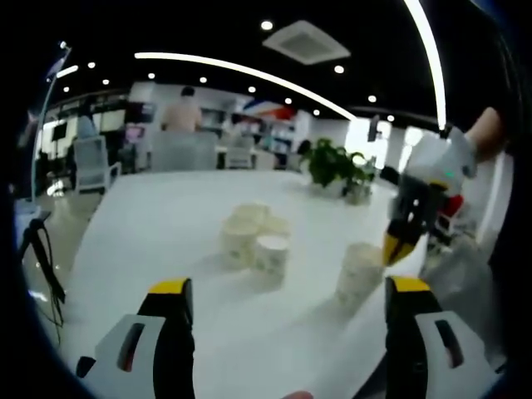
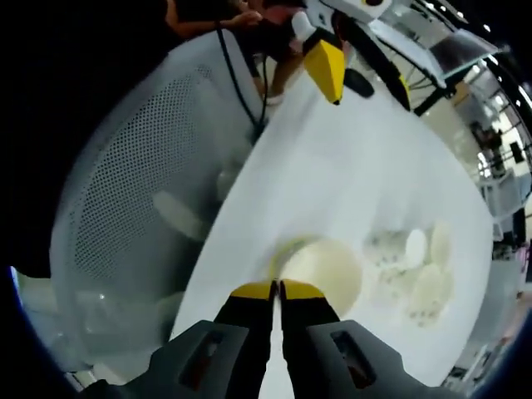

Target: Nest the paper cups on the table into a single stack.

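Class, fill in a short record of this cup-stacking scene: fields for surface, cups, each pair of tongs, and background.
surface: white table
cups: cluster of paper cups; lone paper cup set apart
left tongs: open, holding nothing, facing the cluster
right tongs: tips together at the lone cup's rim, above it
background: potted plant, mesh chair, person standing far back

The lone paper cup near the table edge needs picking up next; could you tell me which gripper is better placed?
Probably the right gripper: it hangs right above that lone cup, jaws closed, whereas the left gripper sits farther back, open.
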The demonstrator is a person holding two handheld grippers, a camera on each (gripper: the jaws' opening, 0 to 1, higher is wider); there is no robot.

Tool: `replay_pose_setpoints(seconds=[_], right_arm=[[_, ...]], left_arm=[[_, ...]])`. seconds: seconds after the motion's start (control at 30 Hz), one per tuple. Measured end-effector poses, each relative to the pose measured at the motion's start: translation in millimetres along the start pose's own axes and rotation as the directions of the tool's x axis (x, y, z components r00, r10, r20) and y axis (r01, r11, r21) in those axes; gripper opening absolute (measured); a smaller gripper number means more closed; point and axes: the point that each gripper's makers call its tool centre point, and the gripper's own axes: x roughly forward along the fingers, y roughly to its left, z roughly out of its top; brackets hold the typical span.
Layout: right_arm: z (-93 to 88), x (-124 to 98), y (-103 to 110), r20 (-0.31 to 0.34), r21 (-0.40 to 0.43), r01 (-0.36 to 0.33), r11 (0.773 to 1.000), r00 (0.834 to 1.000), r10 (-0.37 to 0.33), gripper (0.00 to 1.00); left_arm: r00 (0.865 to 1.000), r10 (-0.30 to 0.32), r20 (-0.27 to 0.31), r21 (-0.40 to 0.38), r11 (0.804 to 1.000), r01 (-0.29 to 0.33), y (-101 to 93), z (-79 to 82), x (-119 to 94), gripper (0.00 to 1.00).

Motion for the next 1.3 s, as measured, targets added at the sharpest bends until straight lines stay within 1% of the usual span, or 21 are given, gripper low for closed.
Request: replay_pose_setpoints(seconds=[0.1,0.27,0.37,0.67,0.8,0.97,1.07,1.1,1.17,1.27,1.3], right_arm=[[1.7,1.5,2.0,0.008,0.023,-0.010,1.000,1.000,0.010,0.00],[3.3,1.9,0.6,0.020,0.030,-0.002,1.000,1.000,0.002,0.09],[0.7,2.6,2.4,0.018,0.048,-0.014,0.999,1.000,0.013,0.11],[1.2,3.7,2.2,0.044,0.058,-0.004,0.998,0.999,0.002,0.13],[0.3,3.1,1.8,0.052,0.068,0.005,0.998,0.999,-0.008,0.18],[2.9,1.3,3.3,0.090,0.099,0.009,0.995,0.996,-0.018,0.21],[3.7,-1.4,3.1,0.105,0.107,0.022,0.994,0.994,-0.033,0.27],[5.0,-2.6,3.4,0.122,0.106,0.028,0.994,0.992,-0.041,0.28],[5.1,-4.4,3.8,0.136,0.113,0.035,0.993,0.989,-0.050,0.31],[9.0,-9.4,0.6,0.184,0.148,0.067,0.987,0.979,-0.094,0.39],[10.4,-11.5,-0.5,0.202,0.171,0.075,0.982,0.973,-0.110,0.42]], left_arm=[[1.000,-0.001,0.002,-0.002,1.000,0.001,0.0,0.4,0.4,0.95],[1.000,0.003,0.004,-0.005,1.000,-0.003,1.2,0.1,-0.7,0.94],[1.000,0.004,0.003,-0.008,1.000,-0.004,1.6,-1.2,-1.3,0.95],[1.000,0.007,0.002,-0.010,1.000,-0.007,3.0,-1.2,-0.7,0.95],[1.000,0.004,0.002,-0.005,1.000,-0.004,2.1,0.1,0.5,0.95],[1.000,0.002,0.003,-0.001,1.000,-0.002,1.1,1.4,1.9,0.95],[1.000,-0.002,0.000,0.002,1.000,0.002,0.4,0.7,2.2,0.95],[1.000,-0.003,-0.001,0.003,1.000,0.003,0.0,1.1,2.2,0.95],[1.000,-0.003,0.000,0.004,1.000,0.003,0.1,1.8,2.5,0.95],[1.000,-0.005,0.003,0.005,1.000,0.005,-0.3,4.6,3.1,0.95],[1.000,-0.005,0.003,0.006,1.000,0.005,-0.4,5.2,3.3,0.95]])
